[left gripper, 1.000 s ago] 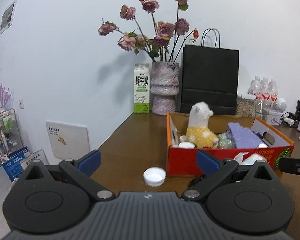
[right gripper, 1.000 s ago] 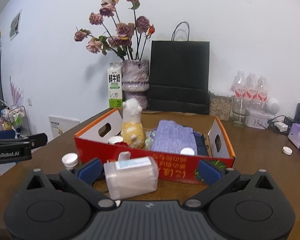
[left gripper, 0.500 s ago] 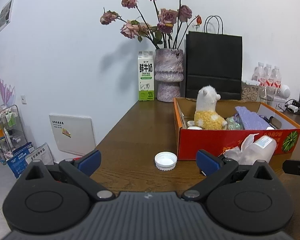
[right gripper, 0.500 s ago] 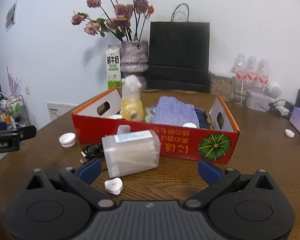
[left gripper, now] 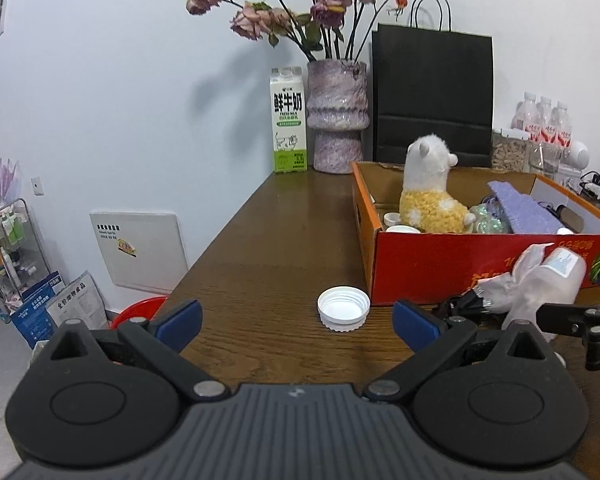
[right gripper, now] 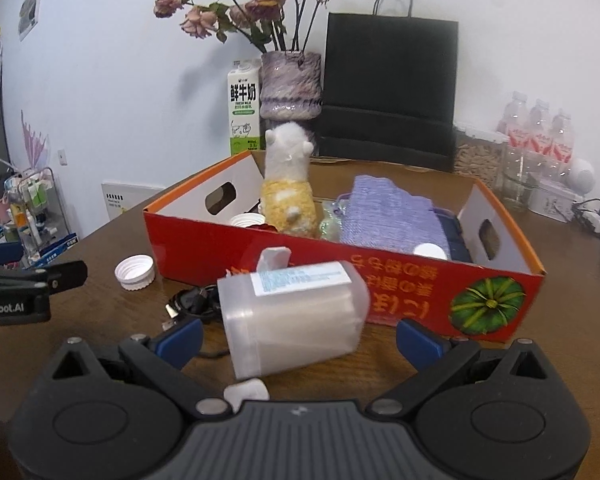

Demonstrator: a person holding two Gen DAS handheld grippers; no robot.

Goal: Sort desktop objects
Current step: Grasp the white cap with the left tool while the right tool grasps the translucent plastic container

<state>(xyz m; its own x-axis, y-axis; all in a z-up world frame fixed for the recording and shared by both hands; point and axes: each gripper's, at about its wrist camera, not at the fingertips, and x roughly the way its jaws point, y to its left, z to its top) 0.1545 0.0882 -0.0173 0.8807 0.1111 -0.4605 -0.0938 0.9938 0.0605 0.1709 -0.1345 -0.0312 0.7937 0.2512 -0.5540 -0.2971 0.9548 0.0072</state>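
A red cardboard box (right gripper: 400, 280) (left gripper: 440, 264) on the brown table holds a plush alpaca (right gripper: 286, 196), a purple cloth (right gripper: 392, 216) and white caps. A translucent plastic container (right gripper: 296, 316) with a white label lies on its side in front of the box, between my right gripper's (right gripper: 298, 338) open fingers, not clamped. It also shows in the left wrist view (left gripper: 548, 284). A white cap (left gripper: 343, 307) (right gripper: 135, 272) lies on the table just ahead of my open, empty left gripper (left gripper: 296, 322). A black cable (right gripper: 192, 300) lies left of the container.
A milk carton (left gripper: 287, 120), a vase of dried roses (left gripper: 337, 116) and a black paper bag (left gripper: 432, 96) stand at the back. Water bottles (right gripper: 536, 140) and jars are at the back right. A small white piece (right gripper: 246, 392) lies near my right gripper. The table edge drops off at the left.
Both grippers have pulled back and tilted down. The container, earlier held up between the right fingers, now lies on the table in front of the box.
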